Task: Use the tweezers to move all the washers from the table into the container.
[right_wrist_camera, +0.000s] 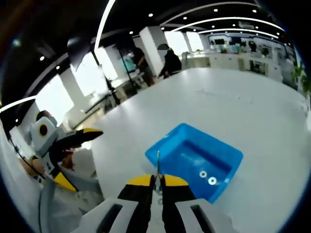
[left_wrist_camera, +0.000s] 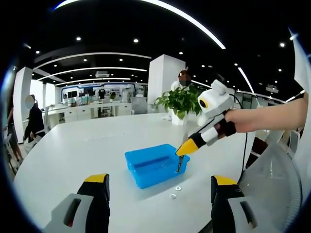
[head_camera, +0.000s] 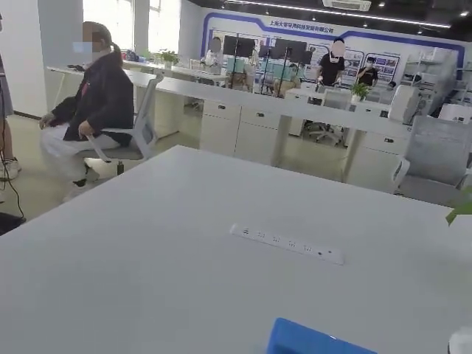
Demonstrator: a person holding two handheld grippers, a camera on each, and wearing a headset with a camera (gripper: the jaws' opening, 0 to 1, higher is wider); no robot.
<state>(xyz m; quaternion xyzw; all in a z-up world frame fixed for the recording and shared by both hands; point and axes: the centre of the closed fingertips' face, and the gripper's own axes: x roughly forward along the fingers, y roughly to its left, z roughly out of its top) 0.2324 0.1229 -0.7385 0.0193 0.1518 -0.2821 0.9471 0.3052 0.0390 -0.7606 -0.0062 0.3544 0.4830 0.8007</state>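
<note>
Right tongs (right_wrist_camera: 156, 181): clamped on tweezers (right_wrist_camera: 158, 162), over blue container (right_wrist_camera: 190, 148) holding two washers (right_wrist_camera: 203, 174). Left tongs (left_wrist_camera: 160, 178): spread, empty. Loose washers (left_wrist_camera: 178, 187) on bench (left_wrist_camera: 73, 160): judged best to pinch one rim, tips low.

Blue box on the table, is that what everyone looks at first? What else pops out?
The bright blue container in the middle of the white table grabs the eye first. At its edge the right gripper has its yellow-tipped jaws shut on thin tweezers. Two washers already lie inside it, and two more wait on the table beside it.
</note>
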